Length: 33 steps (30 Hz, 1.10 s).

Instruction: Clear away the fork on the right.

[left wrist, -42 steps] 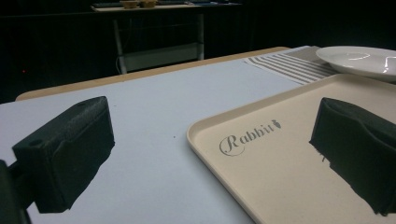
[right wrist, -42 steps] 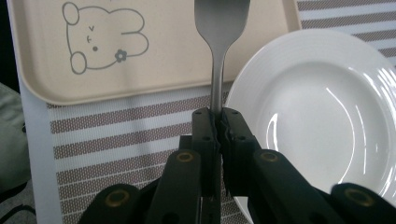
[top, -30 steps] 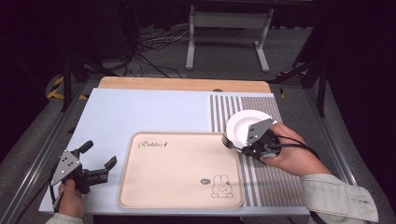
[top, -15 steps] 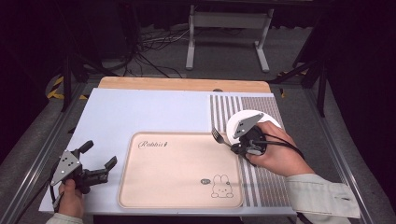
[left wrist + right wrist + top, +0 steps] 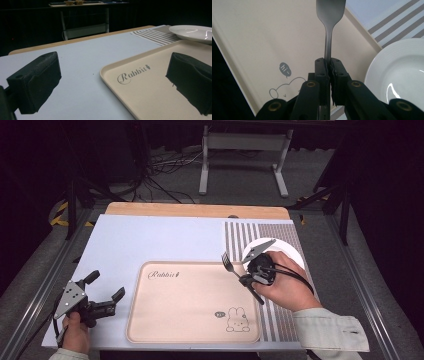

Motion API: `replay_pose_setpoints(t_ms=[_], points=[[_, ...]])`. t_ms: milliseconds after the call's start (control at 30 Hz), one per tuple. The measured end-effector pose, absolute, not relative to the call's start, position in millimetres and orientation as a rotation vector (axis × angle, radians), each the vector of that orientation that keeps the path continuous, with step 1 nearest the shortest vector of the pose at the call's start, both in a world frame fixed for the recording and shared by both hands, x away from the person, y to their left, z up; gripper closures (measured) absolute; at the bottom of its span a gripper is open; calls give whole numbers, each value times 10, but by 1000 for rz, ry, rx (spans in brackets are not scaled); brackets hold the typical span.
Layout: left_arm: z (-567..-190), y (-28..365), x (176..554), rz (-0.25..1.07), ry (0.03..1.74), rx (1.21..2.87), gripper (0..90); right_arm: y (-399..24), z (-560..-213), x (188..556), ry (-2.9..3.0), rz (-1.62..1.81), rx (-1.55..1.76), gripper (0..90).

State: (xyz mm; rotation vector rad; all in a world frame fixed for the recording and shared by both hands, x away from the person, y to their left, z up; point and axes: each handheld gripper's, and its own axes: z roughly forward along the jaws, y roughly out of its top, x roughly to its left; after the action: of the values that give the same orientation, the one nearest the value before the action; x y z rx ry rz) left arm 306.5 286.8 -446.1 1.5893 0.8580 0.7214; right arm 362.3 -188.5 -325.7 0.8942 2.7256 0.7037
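Right claw (image 5: 245, 276) clamped tight on the handle of a metal fork (image 5: 229, 263), jaws pressed together around the thin stem in the right gripper view (image 5: 329, 75). Fork (image 5: 328, 27) pointing out ahead of the jaws, tines cut off by the top edge of that view (visible in the high view, though, aimed toward the far left). Held clear of the surface, over the right edge of the beige tray (image 5: 192, 302), at the border with the striped placemat (image 5: 240, 237). Just beside the claw on the person's right, a white plate (image 5: 292, 255), resting on the striped placemat and partly covered by the right hand (image 5: 282, 287). Below the fork in the right gripper view, the tray's printed rabbit and its "hi" speech bubble (image 5: 285, 69).

Left claw (image 5: 105, 295) spread wide with nothing between the jaws, held low at the near left corner of the bench (image 5: 150, 240), just off the tray's left edge. Between the two black jaws in the left gripper view, the pale blue mat and the tray's rounded corner with the word "Rabbit" (image 5: 133, 74). Farther off in that view, the plate (image 5: 192, 32) beyond the tray's far rim.

Around the bench, dark floor with cables and a metal stand (image 5: 245, 150) behind.
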Motion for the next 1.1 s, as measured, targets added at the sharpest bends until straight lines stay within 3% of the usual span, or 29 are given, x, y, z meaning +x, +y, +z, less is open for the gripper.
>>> replay_pose_setpoints(t_ms=[1100], points=[[-4463,2867,3070,722,858,1587,3,-1540,-3729,3652,2628,490,1538,857]])
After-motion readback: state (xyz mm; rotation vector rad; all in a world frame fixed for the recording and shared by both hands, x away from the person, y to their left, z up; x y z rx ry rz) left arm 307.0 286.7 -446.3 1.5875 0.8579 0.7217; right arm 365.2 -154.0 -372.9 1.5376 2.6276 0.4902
